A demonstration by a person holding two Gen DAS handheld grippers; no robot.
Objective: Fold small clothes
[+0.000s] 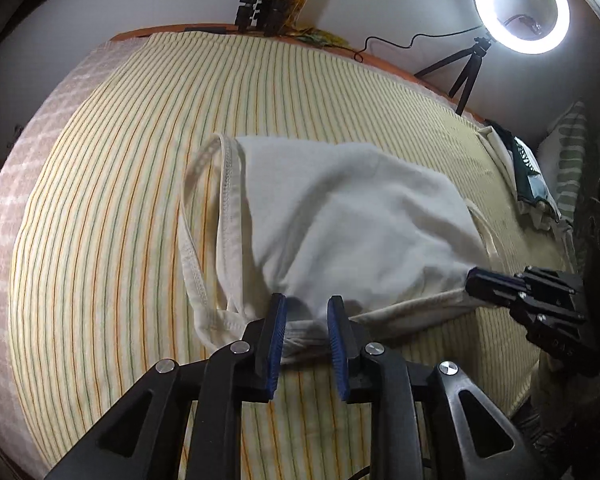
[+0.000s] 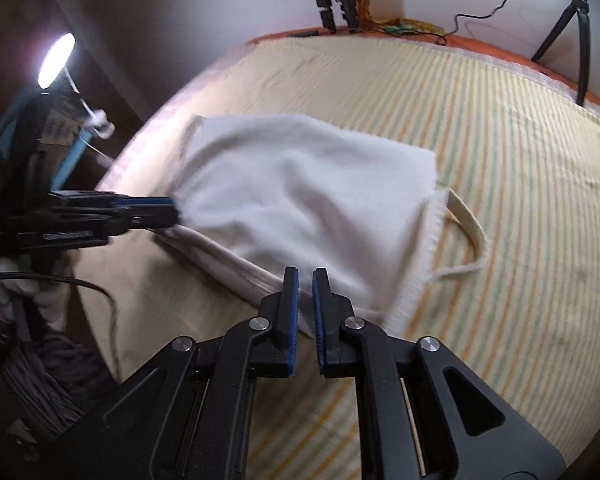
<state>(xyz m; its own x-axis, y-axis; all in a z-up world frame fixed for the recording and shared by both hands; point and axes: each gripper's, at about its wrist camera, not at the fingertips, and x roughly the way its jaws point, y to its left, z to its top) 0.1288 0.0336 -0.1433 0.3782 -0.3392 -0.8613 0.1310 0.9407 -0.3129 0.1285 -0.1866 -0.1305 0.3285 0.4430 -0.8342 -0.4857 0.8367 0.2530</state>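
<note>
A small white sleeveless top [image 1: 340, 216] lies folded over on the striped bedsheet [image 1: 120, 160], its shoulder straps at the left. My left gripper [image 1: 307, 308] is open, its blue pads either side of the near edge of the cloth, not pinching it. In the right wrist view the top [image 2: 300, 200] lies ahead. My right gripper [image 2: 305, 276] has its pads close together with a narrow gap at the top's near hem; no cloth shows between them. The right gripper also shows in the left wrist view [image 1: 476, 280], touching the cloth's right corner. The left gripper [image 2: 172, 210] shows at the cloth's left corner.
A lit ring light on a tripod [image 1: 520, 4] stands at the bed's far right edge, its cable along the wooden frame. Folded clothes and a pillow [image 1: 540, 184] lie at the right. A second lamp [image 2: 56, 60] and dark clutter stand left of the bed.
</note>
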